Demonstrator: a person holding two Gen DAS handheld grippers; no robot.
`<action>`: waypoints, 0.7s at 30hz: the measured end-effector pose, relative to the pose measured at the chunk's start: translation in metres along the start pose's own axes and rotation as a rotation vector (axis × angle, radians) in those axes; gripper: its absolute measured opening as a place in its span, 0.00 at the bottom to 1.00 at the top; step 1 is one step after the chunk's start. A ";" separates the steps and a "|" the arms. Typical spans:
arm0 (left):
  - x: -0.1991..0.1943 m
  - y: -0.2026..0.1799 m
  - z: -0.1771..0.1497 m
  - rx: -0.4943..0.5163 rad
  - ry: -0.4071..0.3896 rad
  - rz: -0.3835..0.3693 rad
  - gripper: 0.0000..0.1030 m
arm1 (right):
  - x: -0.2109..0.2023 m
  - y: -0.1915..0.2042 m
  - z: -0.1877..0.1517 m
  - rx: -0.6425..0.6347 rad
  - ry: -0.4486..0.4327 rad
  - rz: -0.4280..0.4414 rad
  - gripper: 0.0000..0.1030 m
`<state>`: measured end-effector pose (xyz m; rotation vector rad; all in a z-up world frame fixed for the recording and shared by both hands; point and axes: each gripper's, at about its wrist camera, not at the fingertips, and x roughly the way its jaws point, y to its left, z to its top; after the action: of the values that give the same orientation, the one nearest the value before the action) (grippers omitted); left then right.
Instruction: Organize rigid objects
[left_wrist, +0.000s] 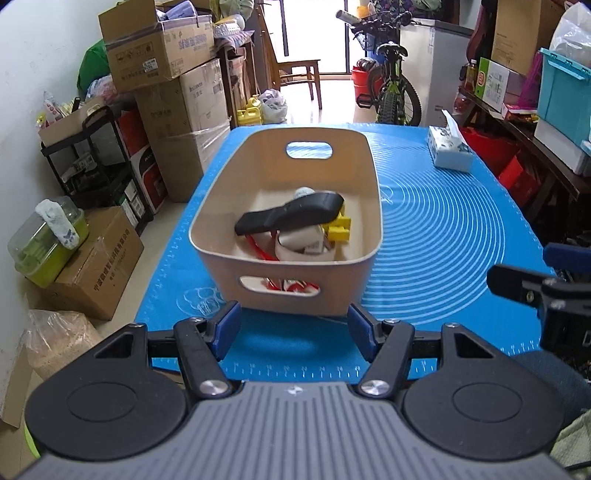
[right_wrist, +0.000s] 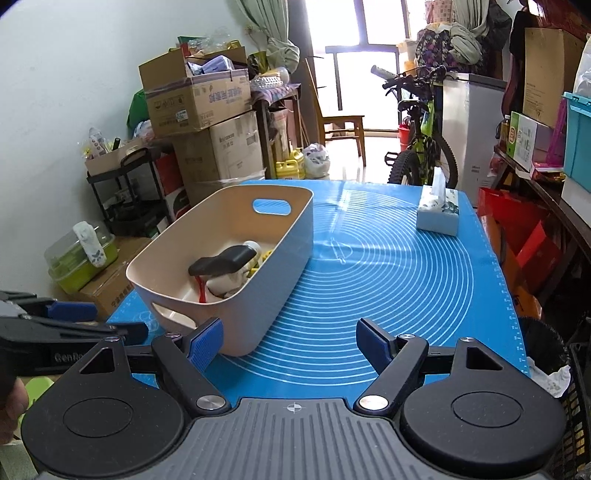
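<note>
A mat (left_wrist: 443, 229) is spread over the table, and a bin (left_wrist: 286, 258) is set on its left half, lengthwise from near to far. Inside the bin, a long handle-shaped piece (left_wrist: 288, 216) is laid across the top of the pile, with a toy block (left_wrist: 341, 229) to its right, a roll of tape (left_wrist: 303, 245) beneath it at the near side, and a small bottle (left_wrist: 303, 192) behind it. A tissue box (left_wrist: 448, 151) is placed on the mat's far right corner, well apart from the bin. Stacked boxes (left_wrist: 173, 74) are found left of the table, and a bicycle (left_wrist: 391, 85) is parked beyond its far edge. The left gripper (left_wrist: 293, 326) is held just before the bin's near end; the right gripper (right_wrist: 290, 341) is held at the near right corner of the bin.
</note>
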<state>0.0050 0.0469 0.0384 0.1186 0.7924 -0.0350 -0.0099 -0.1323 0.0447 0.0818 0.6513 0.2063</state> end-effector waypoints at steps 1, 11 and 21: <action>0.001 -0.001 -0.002 0.002 0.003 -0.004 0.63 | 0.000 0.000 -0.001 0.002 0.000 0.000 0.80; 0.002 -0.004 -0.012 -0.016 -0.031 -0.020 0.63 | -0.003 -0.011 -0.014 0.059 -0.011 0.003 0.80; 0.005 -0.005 -0.017 -0.034 -0.040 -0.003 0.63 | -0.004 -0.009 -0.021 0.051 -0.021 -0.021 0.80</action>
<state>-0.0037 0.0443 0.0220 0.0844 0.7533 -0.0271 -0.0243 -0.1417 0.0297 0.1260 0.6364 0.1689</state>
